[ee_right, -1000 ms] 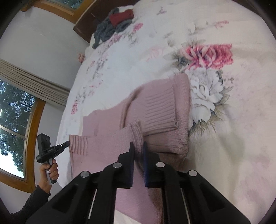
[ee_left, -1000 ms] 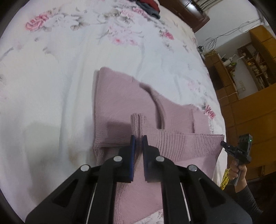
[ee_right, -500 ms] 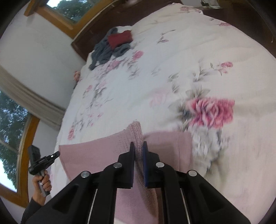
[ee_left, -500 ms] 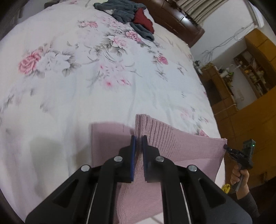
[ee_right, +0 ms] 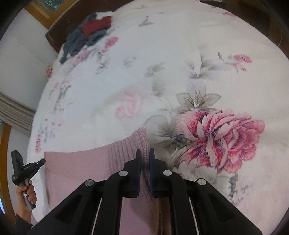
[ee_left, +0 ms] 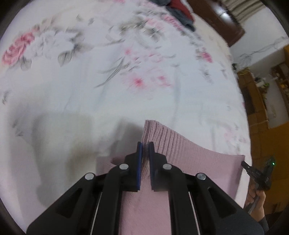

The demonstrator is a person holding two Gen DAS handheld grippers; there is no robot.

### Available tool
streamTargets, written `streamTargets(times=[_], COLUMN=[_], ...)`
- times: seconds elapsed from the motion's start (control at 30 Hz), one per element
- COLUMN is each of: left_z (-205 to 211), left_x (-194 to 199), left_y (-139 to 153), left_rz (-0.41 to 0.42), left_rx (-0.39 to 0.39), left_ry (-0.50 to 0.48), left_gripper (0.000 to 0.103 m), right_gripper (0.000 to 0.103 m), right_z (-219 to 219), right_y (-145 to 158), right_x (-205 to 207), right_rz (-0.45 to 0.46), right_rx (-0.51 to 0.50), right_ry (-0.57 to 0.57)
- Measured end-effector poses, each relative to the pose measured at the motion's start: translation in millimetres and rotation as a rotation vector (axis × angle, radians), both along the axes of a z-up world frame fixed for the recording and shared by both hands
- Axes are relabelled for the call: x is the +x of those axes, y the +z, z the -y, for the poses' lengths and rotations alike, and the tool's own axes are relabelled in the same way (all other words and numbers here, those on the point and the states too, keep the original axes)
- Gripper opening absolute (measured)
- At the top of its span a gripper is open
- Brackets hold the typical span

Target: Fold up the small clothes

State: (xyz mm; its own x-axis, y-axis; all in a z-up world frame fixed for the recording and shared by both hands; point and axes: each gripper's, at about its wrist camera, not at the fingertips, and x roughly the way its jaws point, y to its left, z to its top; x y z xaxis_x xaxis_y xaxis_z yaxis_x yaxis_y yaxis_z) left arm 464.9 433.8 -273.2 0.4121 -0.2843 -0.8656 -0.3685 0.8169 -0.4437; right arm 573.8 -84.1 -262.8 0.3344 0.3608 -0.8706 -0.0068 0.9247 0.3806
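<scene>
Stretching between both hand-held grippers: sweater [ee_left: 189,155]

Light in here is soft and kinda flat, no harsh glare, just a small sheen on the dark wooden headboard [ee_left: 219,17]. The left wrist view is smeared with motion blur across the floral bedspread [ee_left: 108,72], with a big soft grey shadow on it, lower left. The right wrist view is sharper up close on the big pink rose print [ee_right: 222,137], and both fisheyes bend hard into black corners.
</scene>
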Motion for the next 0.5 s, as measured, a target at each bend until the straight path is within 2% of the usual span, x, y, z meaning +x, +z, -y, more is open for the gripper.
streamTargets(times=[0.1,0.13,0.2,0.23,0.27,0.3,0.33,0.37,0.4,0.43,0.5], left_z=[-2,-8,-17,-16,-12,-3,7,16,27,32,25], left_x=[5,3,-8,-12,-15,-17,-16,-15,-12,-9,-5], left_y=[-24,-24,-9,2,14,23,27,27,22,13,-12], left_rz=[-0.093,-0.097,-0.049,-0.010,0.035,0.093,0.122,0.130,0.111,0.079,-0.008], left_rx=[0.011,-0.011,-0.080,-0.088,-0.100,-0.153,-0.201,-0.215,-0.211,-0.188,-0.153], left_ry=[0.004,0.043,0.139,0.149,0.133,0.083,0.021,-0.026,-0.082,-0.095,-0.054], left_gripper=[0.008,0.010,0.014,0.016,0.016,0.016,0.016,0.018,0.020,0.020,0.016], right_gripper=[0.009,0.013,0.024,0.029,0.033,0.034,0.034,0.034,0.034,0.033,0.031], right_z=[-1,-1,3,7,11,18,21,22,21,18,10], right_y=[-21,-28,-26,-20,-12,0,7,11,9,4,-15], right_x=[6,7,2,-1,-5,-14,-21,-29,-34,-37,-40], right_rz=[-0.050,-0.073,-0.055,-0.034,-0.002,0.045,0.072,0.085,0.075,0.046,-0.027], right_rx=[-0.003,-0.005,-0.025,-0.022,-0.015,0.012,0.038,0.083,0.131,0.159,0.161], right_ry=[0.013,0.025,0.022,0.014,0.003,-0.011,-0.019,-0.012,0.004,0.022,0.052])
